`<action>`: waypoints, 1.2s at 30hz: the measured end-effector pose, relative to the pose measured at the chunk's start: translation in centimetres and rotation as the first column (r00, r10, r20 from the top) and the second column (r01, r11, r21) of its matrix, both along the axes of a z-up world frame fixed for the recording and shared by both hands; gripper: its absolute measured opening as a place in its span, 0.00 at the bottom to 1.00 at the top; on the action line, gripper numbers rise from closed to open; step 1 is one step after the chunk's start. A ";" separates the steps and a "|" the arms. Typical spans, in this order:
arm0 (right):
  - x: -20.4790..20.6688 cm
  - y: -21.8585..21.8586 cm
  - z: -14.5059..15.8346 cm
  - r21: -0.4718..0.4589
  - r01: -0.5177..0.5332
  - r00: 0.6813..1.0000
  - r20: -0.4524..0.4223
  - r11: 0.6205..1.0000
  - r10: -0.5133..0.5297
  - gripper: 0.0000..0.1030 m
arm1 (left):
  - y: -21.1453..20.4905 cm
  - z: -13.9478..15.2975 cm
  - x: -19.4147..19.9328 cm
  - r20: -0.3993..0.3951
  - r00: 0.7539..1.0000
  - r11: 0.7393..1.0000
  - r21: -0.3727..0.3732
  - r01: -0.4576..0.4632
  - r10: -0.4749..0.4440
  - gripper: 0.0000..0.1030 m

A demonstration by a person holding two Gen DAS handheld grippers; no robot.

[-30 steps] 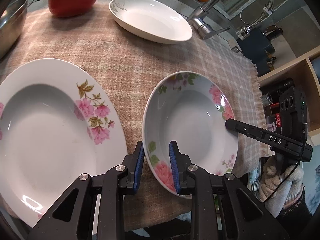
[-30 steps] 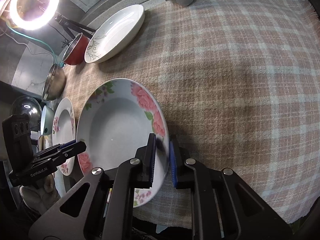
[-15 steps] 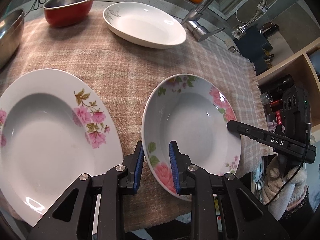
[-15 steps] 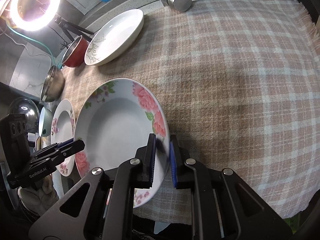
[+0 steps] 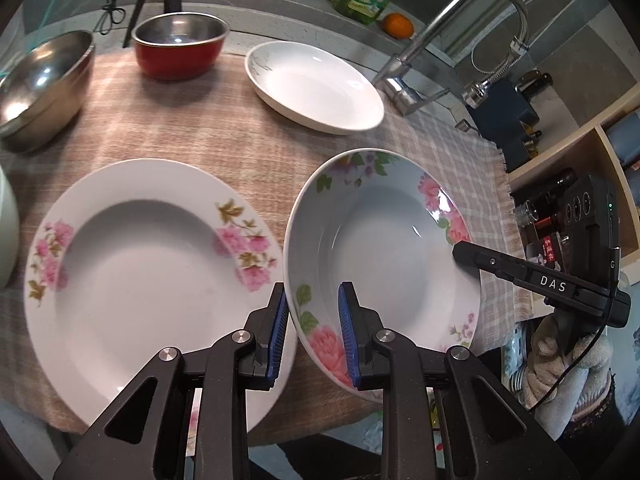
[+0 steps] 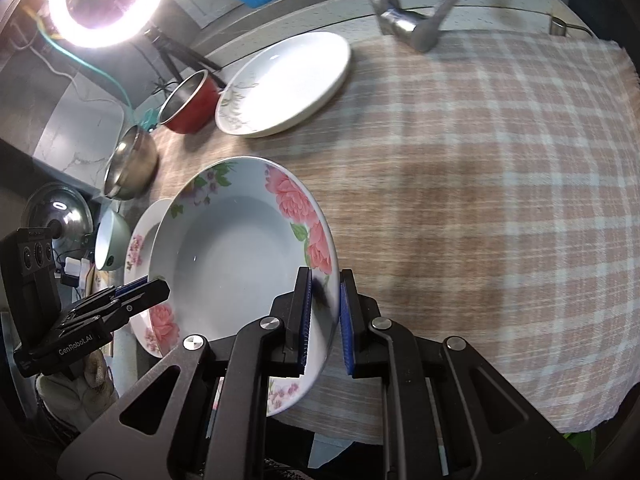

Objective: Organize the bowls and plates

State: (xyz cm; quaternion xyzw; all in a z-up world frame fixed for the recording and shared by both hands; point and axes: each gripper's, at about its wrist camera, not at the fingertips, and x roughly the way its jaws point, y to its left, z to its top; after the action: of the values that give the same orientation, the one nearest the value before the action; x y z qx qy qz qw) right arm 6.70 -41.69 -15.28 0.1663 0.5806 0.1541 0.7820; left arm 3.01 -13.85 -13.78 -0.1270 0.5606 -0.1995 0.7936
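The left gripper (image 5: 313, 330) is pinching the near-left rim of the rose-patterned deep plate (image 5: 380, 256) between its ribbed blue pads (image 5: 346, 332). The right gripper (image 6: 324, 320) is clamping the opposite rim of the same plate in the same way, so both are holding it, tilted, over the checked woven cloth (image 6: 480, 200). This plate is glossy white ceramic, round, with large pink roses and green leaves along its border. In the left view, white letters "DAS" are showing on the right gripper's black finger; in the right view, "GenRobot.AI" is showing on the left gripper's body. Just left of the held plate, a wider pink-flower plate (image 5: 140, 264) is lying flat. Farther away are sitting a plain white dish (image 5: 316, 86), a red bowl with steel inside (image 5: 178, 50) and a shiny steel bowl (image 5: 40, 84).
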 end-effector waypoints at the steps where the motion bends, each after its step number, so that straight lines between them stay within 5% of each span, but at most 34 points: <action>1: 0.1 0.5 0.1 0.001 -0.007 1.000 0.002 1.000 0.007 0.13 | 0.6 0.1 -0.1 0.001 1.000 1.000 0.002 -0.006 0.006 0.21; 23: 1.1 13.0 -0.6 -0.012 -0.177 0.984 -0.006 0.984 0.177 0.13 | 11.0 -0.9 -1.9 -0.032 0.987 0.987 0.042 -0.157 0.158 0.21; 36: 1.4 16.8 -1.6 -0.053 -0.230 0.973 -0.022 0.972 0.229 0.13 | 14.1 -2.0 -1.9 -0.042 0.981 0.980 0.075 -0.185 0.188 0.21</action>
State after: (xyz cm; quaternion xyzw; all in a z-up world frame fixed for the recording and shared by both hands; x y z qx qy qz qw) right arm 8.06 -24.88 -16.85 0.0778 0.6062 0.2262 0.7585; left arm 1.14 0.22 -15.76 -0.1554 0.5723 -0.1010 0.7988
